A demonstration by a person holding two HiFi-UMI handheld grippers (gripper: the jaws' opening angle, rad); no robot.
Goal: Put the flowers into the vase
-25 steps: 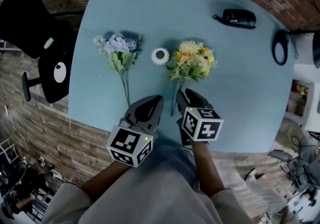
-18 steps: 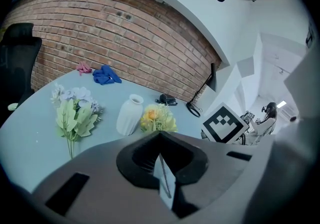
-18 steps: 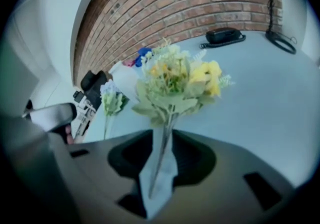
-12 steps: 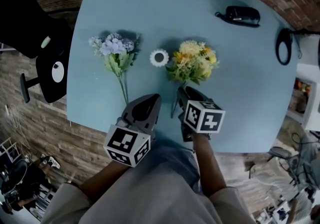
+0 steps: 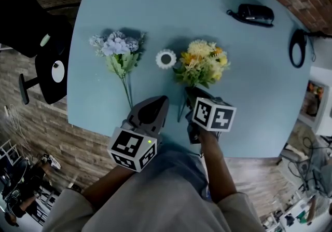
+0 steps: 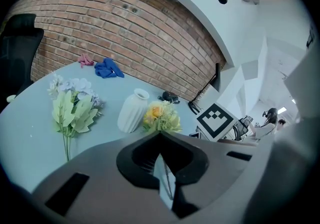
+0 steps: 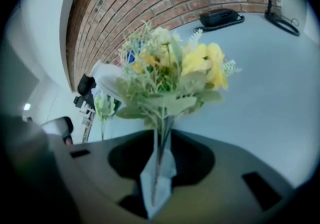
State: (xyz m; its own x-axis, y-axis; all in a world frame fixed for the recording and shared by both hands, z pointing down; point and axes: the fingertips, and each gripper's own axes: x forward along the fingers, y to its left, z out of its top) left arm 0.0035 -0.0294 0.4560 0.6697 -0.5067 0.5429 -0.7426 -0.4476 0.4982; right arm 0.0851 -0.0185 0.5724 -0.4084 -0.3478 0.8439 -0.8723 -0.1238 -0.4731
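Two sets of flowers lie on the worktop [image 5: 254,75], lilac bunch [image 5: 117,48] and yellow bunch [image 5: 203,64], the vase [image 5: 166,58] upright between them. Right gripper [image 5: 193,95] jaws, apart, have just been closing round the yellow stem [image 7: 159,164]. Gripped that low, the head may droop and topple the vase. Left gripper [image 5: 158,102] is closed, empty.

Yellow bouquet [image 5: 202,63], white ribbed vase [image 6: 131,114]

Dim, bluish light for me; soft shadows lie at 11 o'clock of the yellow flowers [image 5: 202,64]; fisheye bends edges, corners black.
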